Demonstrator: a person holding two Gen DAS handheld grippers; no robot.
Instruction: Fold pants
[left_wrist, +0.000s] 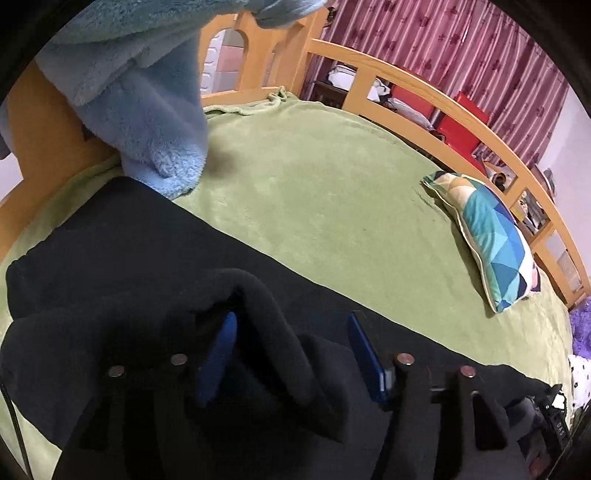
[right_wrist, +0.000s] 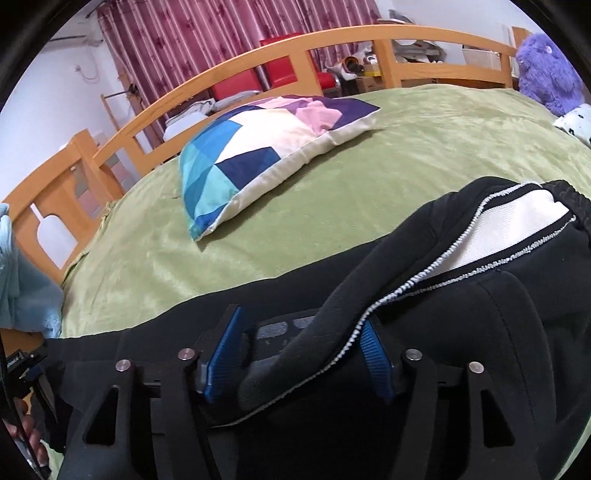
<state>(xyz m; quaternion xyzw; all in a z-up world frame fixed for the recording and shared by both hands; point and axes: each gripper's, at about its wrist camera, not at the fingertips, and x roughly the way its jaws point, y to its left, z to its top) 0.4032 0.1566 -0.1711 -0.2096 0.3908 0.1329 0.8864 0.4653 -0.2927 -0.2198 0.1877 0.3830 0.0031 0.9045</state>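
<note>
Pants, black with a white lining showing at the waistband, lie across the green blanket on the bed (a patchwork pillow sits beyond), a fold humped loosely between each gripper's parted blue fingers, left gripper and right gripper alike.

Black pants lie folded lengthwise on the green bedspread, white-lined waistband bunched up.
</note>
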